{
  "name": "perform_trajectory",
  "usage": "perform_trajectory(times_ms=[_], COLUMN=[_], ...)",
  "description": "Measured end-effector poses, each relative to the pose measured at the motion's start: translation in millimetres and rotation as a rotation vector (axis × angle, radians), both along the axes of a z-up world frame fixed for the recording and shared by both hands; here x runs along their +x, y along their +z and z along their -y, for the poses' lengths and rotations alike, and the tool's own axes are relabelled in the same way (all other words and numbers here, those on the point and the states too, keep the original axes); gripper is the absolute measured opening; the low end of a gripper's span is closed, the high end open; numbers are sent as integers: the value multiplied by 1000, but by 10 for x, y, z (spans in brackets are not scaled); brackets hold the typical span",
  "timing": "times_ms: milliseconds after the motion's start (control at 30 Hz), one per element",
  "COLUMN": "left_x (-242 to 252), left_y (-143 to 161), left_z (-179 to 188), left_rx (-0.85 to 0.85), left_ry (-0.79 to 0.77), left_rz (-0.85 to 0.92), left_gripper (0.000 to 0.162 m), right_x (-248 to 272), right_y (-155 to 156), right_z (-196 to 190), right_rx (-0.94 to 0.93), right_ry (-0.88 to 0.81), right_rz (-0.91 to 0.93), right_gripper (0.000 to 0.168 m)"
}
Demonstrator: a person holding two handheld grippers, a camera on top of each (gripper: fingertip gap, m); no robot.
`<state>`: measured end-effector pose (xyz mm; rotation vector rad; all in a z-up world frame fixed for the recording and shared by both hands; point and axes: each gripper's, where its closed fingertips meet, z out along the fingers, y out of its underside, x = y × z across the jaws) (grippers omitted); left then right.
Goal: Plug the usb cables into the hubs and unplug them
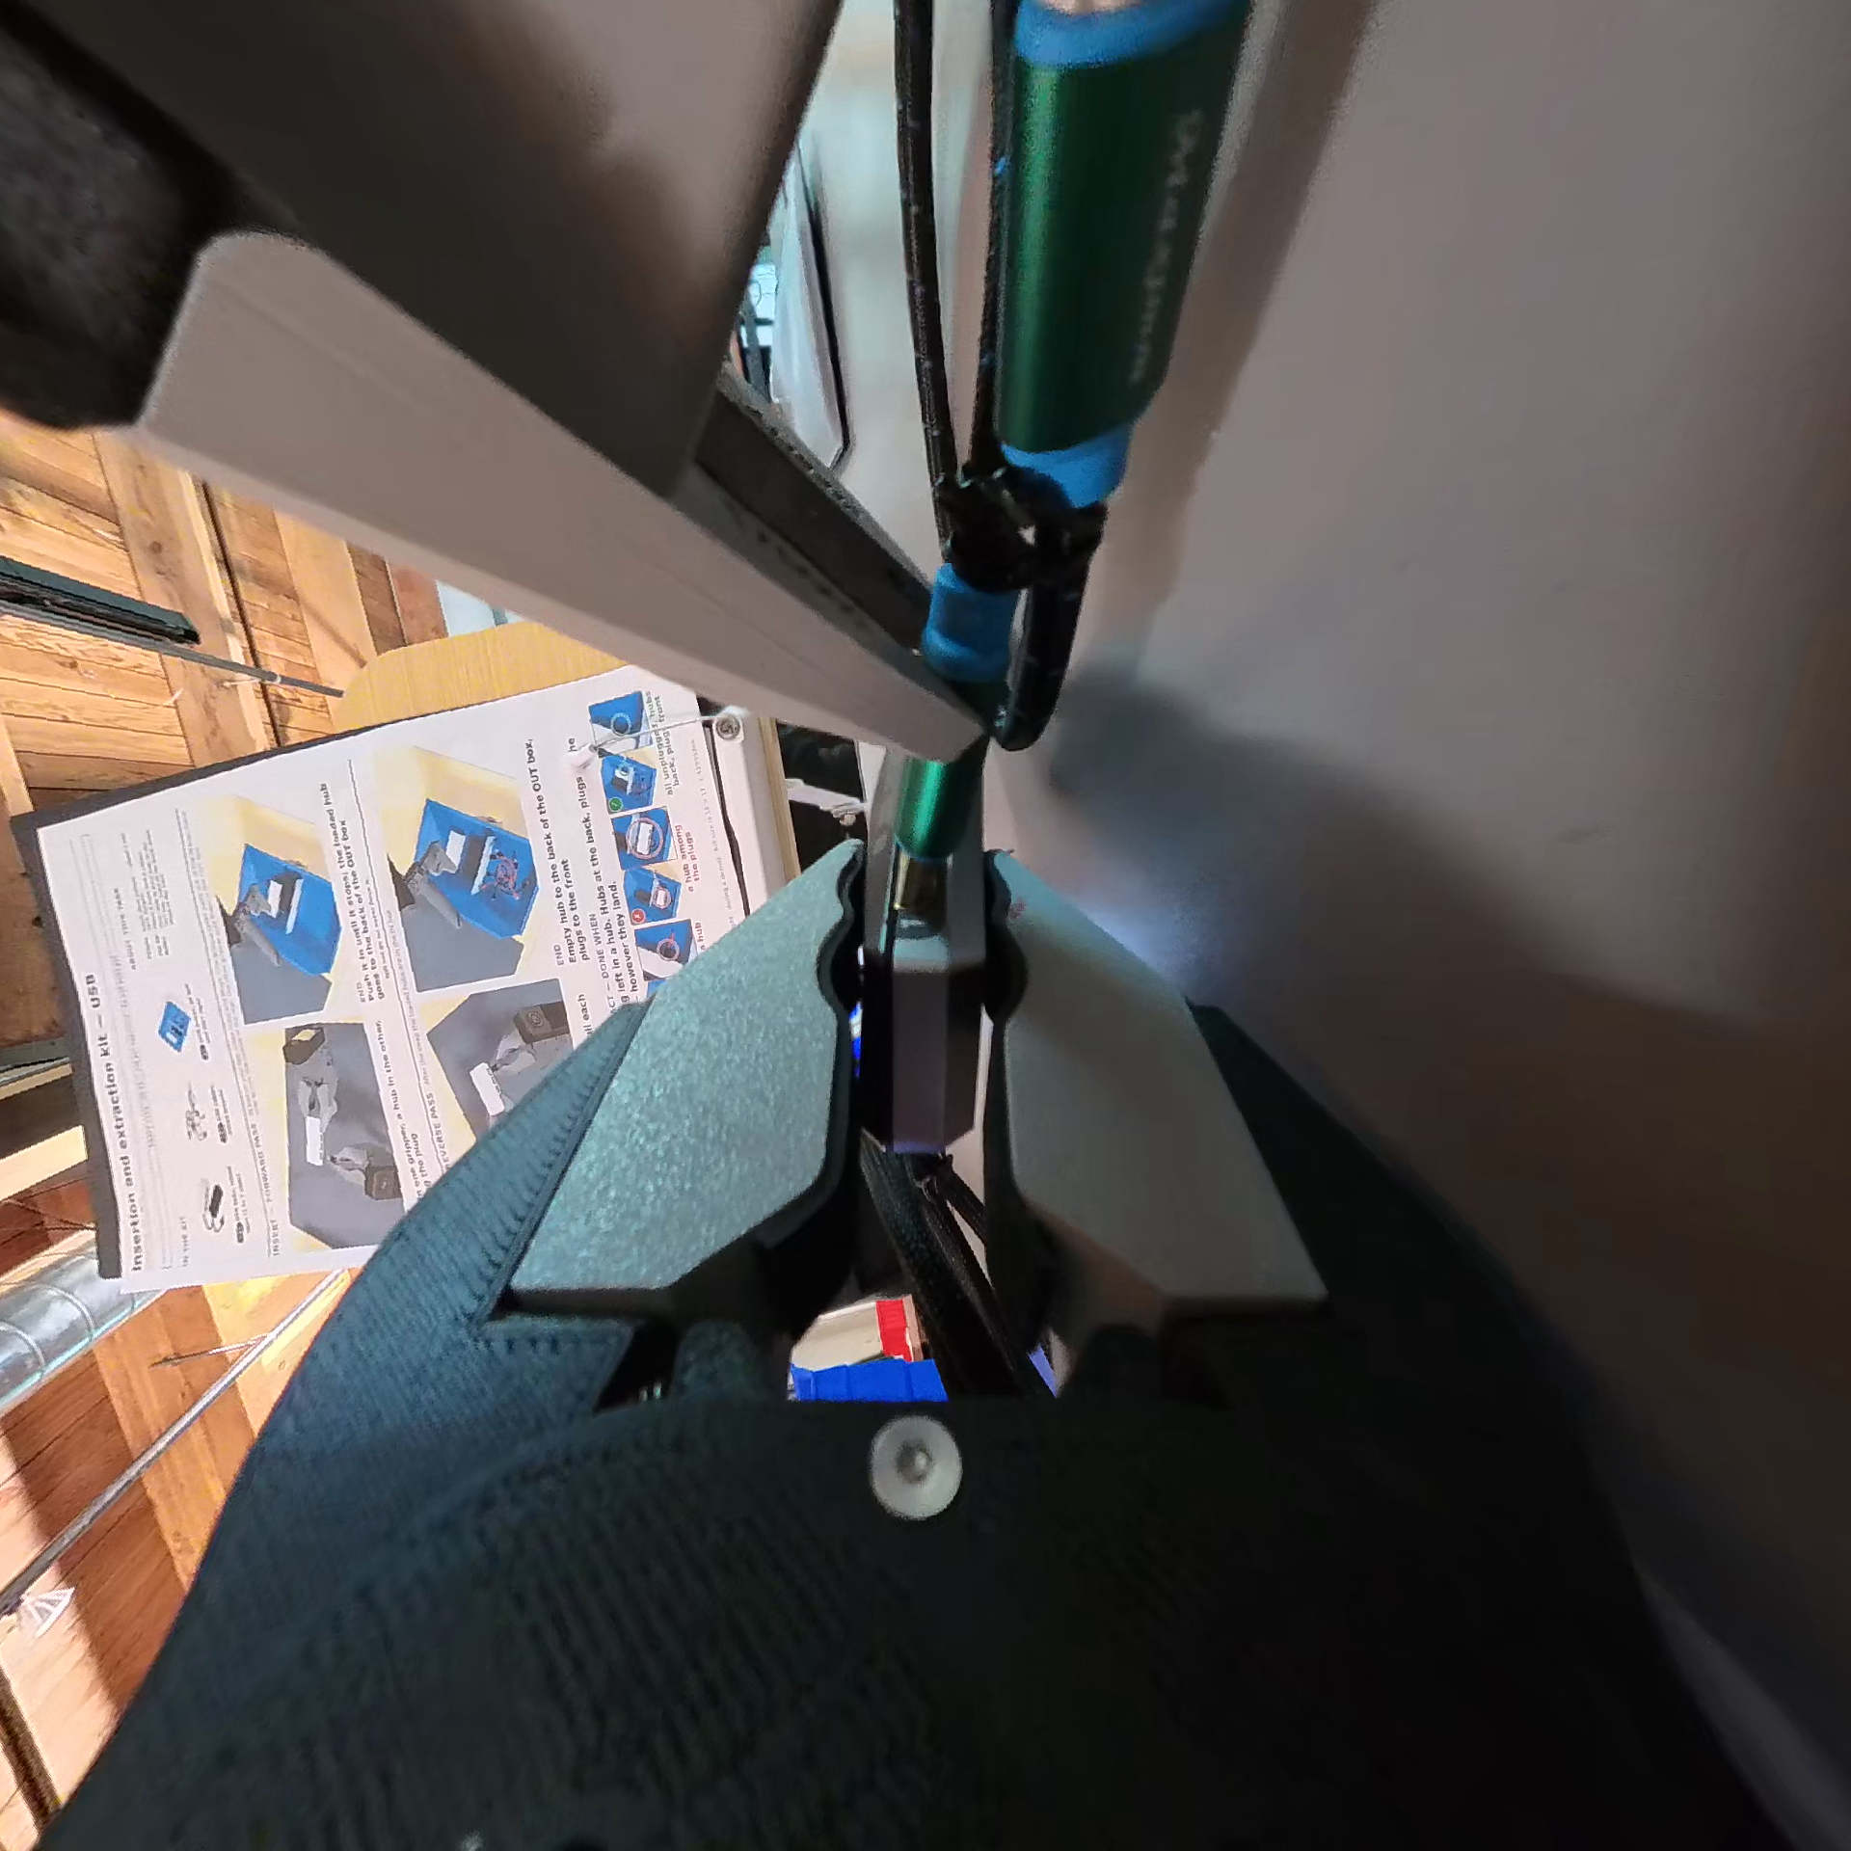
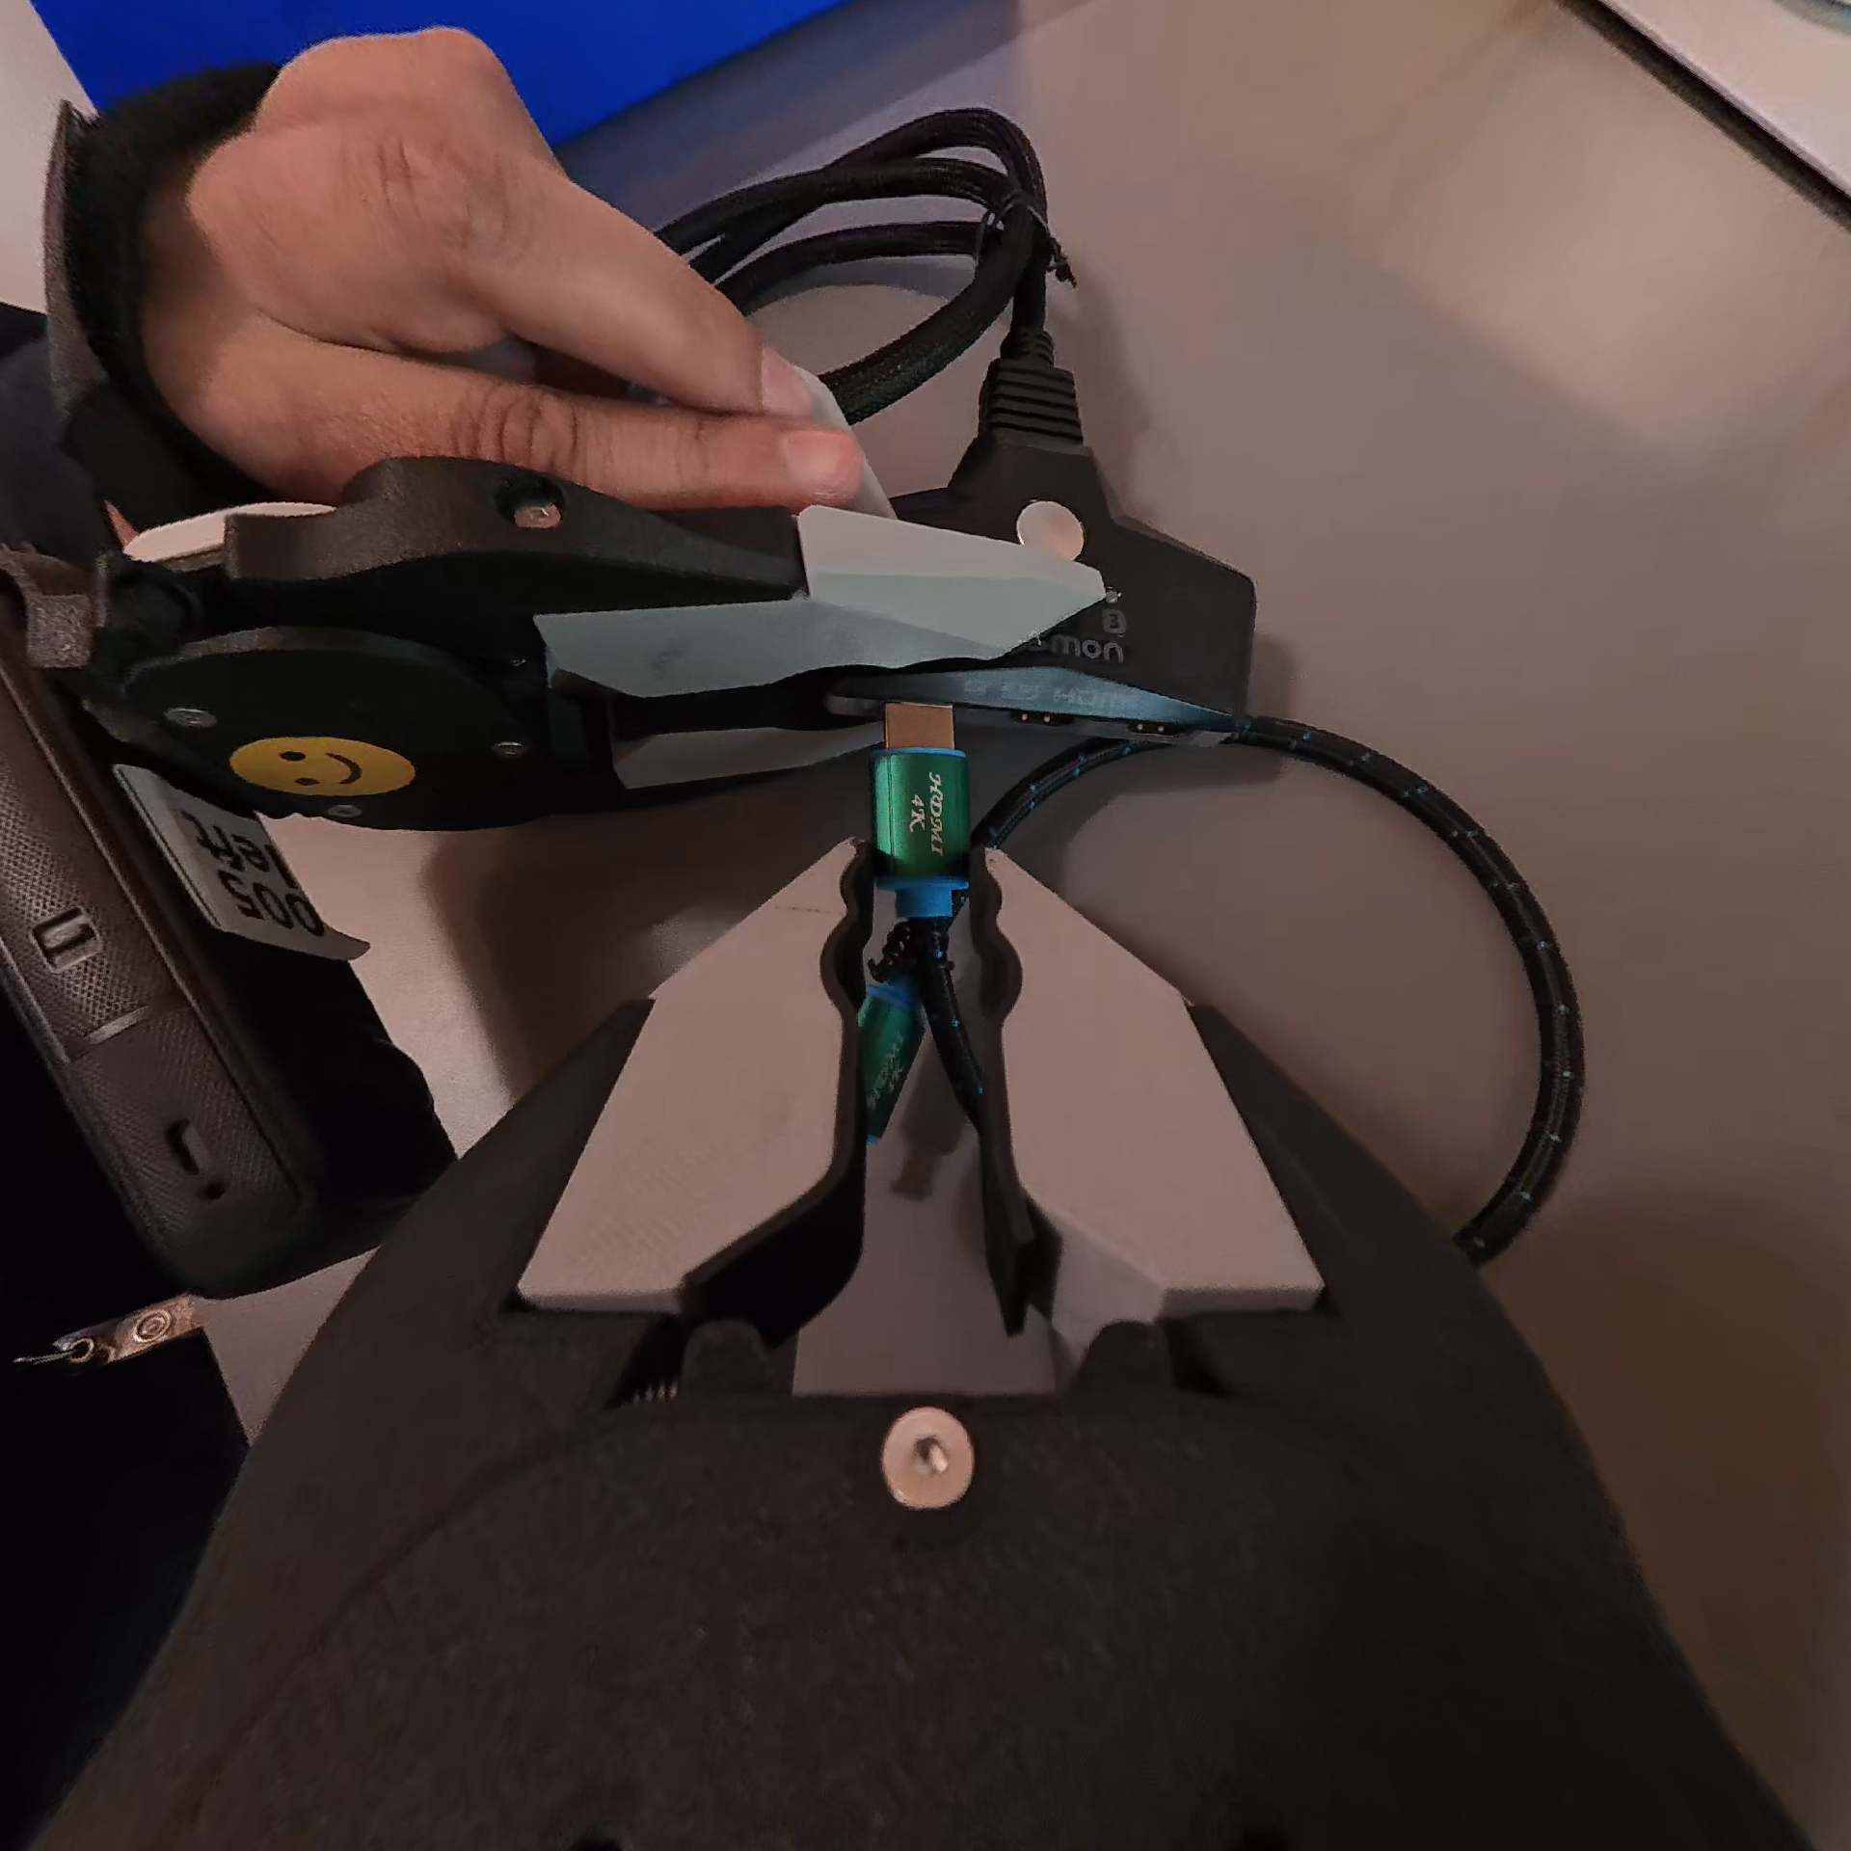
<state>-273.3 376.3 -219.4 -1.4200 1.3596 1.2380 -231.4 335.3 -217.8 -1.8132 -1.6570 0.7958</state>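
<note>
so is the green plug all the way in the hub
No, the green plug shows bare metal outside the hub, held by the right gripper.

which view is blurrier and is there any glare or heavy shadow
Left wrist view: blurrier, the near grey finger of the right gripper and the green plug smeared, a soft shadow on the table. Right wrist view: sharper, the left gripper and black hub crisp, no strong glare, edges bowed by the wide lens.

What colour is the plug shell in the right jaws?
Green plug with a blue collar; clearest in the right wrist view.
</note>
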Motion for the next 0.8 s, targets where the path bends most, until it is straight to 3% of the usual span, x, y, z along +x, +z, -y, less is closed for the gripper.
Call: perform_trajectory(times_ms=[333,467,500,533,567,800], left_x=[-14,-38,24,196,183,140], left_y=[3,-12,-24,-28,-27,-25], left_z=[0,8,22,63,69,-6], left_rx=[4,-13,-23,-29,-39,-33], left_ry=[17,38,13,-49,-1,10], left_rz=[-30,16,35,71,95,82], left_gripper=[18,18,19,15,17,19], right_x=[-53,-112,-161,-184,-175,-141], right_y=[35,58,142,217,236,195], right_z=[5,11,6,0,-8,-37], right_rx=[-1,-79,-94,-124,-144,-28], right_ry=[34,12,2,-11,-23,-69], right_rz=[65,-16,-95,-146,-149,-53], right_gripper=[15,15,0,0,0,0])
